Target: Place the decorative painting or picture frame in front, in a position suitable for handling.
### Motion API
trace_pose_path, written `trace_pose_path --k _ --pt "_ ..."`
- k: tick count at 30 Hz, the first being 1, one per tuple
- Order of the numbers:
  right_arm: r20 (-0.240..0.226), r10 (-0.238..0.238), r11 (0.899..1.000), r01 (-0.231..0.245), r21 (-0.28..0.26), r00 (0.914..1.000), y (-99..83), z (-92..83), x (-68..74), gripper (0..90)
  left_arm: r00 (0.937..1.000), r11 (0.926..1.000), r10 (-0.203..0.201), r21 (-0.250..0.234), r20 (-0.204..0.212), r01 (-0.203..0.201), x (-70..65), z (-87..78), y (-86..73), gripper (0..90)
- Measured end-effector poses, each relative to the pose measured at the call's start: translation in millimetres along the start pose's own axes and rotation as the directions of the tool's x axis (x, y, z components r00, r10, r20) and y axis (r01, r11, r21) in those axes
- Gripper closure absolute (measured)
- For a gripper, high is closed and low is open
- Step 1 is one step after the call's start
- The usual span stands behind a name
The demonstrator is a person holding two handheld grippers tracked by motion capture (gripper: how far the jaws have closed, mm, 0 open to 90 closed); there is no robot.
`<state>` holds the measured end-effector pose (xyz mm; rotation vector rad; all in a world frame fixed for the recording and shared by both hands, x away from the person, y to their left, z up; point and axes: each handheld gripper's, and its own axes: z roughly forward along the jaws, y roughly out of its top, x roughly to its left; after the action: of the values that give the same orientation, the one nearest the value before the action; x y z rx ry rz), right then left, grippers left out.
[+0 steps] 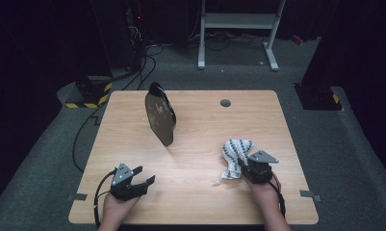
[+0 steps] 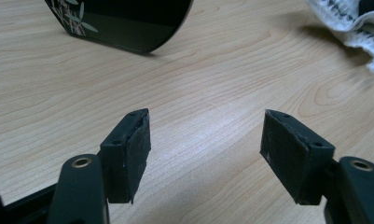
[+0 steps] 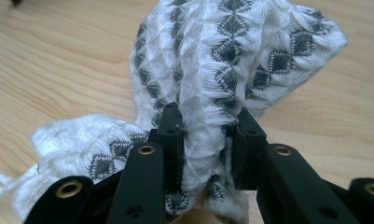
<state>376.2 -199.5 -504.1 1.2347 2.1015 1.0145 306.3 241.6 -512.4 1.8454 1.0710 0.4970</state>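
left gripper (image 1: 143,176) jaws apart, right gripper (image 1: 244,163) clamped

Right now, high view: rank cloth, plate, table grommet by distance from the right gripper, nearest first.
1. Cloth: pinched in the right gripper, near right of the table.
2. Plate: dark, standing on edge, left of centre.
3. Grommet: near the far edge.

You are looking at a pale wood-grain bench (image 1: 195,159). At the frame's upper middle, the black plate (image 1: 160,118) is showing pale leaf sprigs. At lower right, the white cloth (image 3: 231,60) is showing grey diamond rows between black claw pads.
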Motion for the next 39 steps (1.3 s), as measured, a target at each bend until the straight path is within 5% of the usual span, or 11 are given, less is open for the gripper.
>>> trace_pose_path --k 4,18,27,39 --pt "0.013 -0.011 0.996 0.009 0.089 0.9999 -7.9 16.1 0.2 67.3 0.9999 1.0000 -0.006 0.005 -0.008 0.006 2.8 -0.5 -0.1 33.3" --pt "0.039 0.014 0.996 -0.017 0.091 0.9991 -9.2 19.7 0.0 54.0 0.9997 0.9998 -0.019 0.009 -0.016 0.019 7.7 -3.2 -1.0 32.7" --pt "0.015 0.060 0.997 -0.061 0.037 0.9981 -4.5 8.2 -6.4 44.9 0.9994 0.9997 -0.020 0.010 -0.027 0.020 6.0 -1.9 -0.4 31.8" --pt "-0.014 0.026 0.996 -0.027 -0.088 0.9996 14.4 -13.5 5.3 43.0 0.9987 0.9997 -0.019 0.013 -0.048 0.019 11.6 -4.5 -1.2 31.4"
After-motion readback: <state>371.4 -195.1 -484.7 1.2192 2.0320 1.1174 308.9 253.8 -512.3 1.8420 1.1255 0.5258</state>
